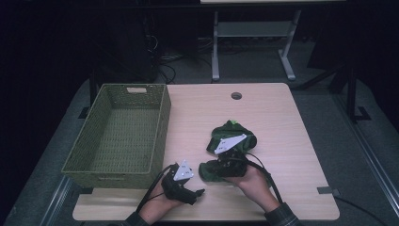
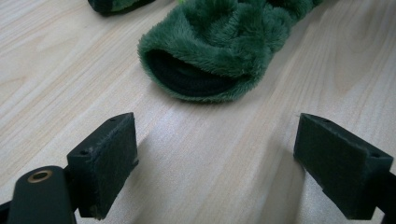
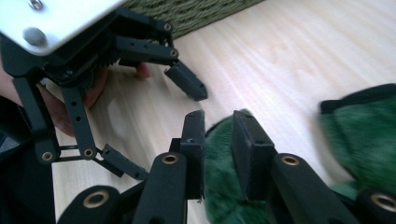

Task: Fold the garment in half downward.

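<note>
Two handheld black grippers work low: left gripper (image 1: 200, 192) gapes wide, right gripper (image 3: 218, 122) pinches a fuzzy green plush slipper (image 1: 212, 170). Grip deeply before lifting toward the woven green basket (image 1: 162, 123) at ten o'clock.

A green woven basket (image 1: 117, 136) sits on the wooden table (image 1: 282, 122).

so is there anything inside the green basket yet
No, in the high view the woven green basket shows a bare bottom, while both green fuzzy slippers lie on the table beside it.
</note>
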